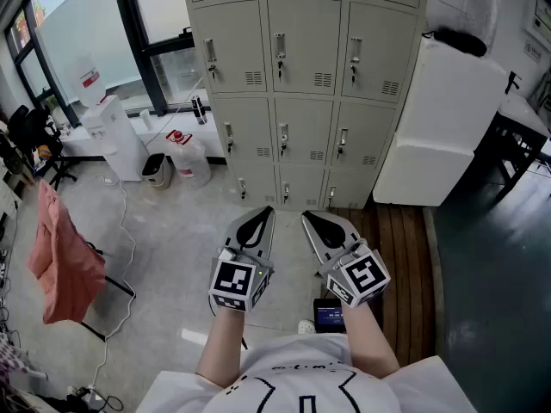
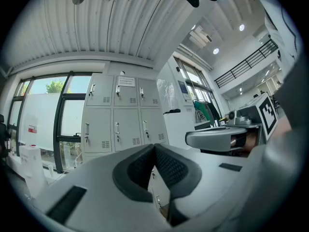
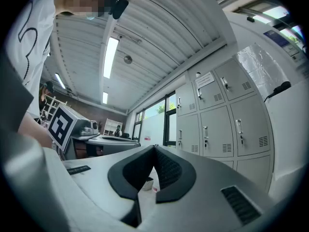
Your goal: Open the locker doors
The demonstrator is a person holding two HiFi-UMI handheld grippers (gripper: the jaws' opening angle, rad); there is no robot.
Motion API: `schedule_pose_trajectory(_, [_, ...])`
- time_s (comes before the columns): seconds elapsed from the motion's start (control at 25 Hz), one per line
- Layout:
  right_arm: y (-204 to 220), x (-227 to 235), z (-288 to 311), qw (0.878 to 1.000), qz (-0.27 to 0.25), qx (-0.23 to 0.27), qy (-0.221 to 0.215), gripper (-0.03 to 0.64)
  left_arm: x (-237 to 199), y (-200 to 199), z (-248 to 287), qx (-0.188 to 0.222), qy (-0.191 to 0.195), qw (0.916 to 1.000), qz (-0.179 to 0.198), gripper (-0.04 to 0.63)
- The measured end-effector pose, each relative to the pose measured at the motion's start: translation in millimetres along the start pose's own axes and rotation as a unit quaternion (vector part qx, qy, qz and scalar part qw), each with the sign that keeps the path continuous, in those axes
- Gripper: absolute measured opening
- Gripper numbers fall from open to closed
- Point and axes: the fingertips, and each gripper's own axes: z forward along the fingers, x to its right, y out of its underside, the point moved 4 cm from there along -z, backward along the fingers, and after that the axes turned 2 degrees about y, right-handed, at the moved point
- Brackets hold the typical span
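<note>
Pink cloth draped on a stand at 9 o'clock of the head view, with a white water dispenser and a water jug at 10 to 11, all off the path. Grey lockers fill 12 o'clock and every door in view is closed. The latch handles sit near each door's left edge, so the hinges are probably on the right. Left gripper at centre, just below the bottom row and well short of it. Its jaws are clenched together on nothing, and its own view shows the pads meeting. Right gripper is just beside it at the same reach, also clenched and empty. White cabinet stands at 2 o'clock against the lockers' right flank. Step in hand looks like the approach. To do it well: pick one door, part one gripper's jaws before arriving, come in level at the handle, pinch it squarely, then pull along the door's arc, not straight back. Mind the white cabinet near the right column.
</note>
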Motion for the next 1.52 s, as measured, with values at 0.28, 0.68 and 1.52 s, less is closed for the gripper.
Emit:
schedule_pose_trajectory(0.28, [7.5, 32.7, 12.8, 1.000, 0.005, -0.001, -0.016, 0.011, -2.2, 6.1, 35.1, -0.006, -0.016, 0.9998, -0.002, 0.017])
schedule_pose_trajectory(0.68, [15.5, 85.2, 25.6, 0.998, 0.042, 0.028, -0.030, 0.011, 1.5, 10.6, 77.3, -0.020, -0.040, 0.9990, 0.001, 0.017])
schedule_pose_trajectory(1.52, [70.8, 149.3, 114.1, 0.998, 0.047, -0.031, 0.000, 0.011, -81.8, 44.2, 172.6, -0.028, -0.029, 0.9986, -0.035, 0.017])
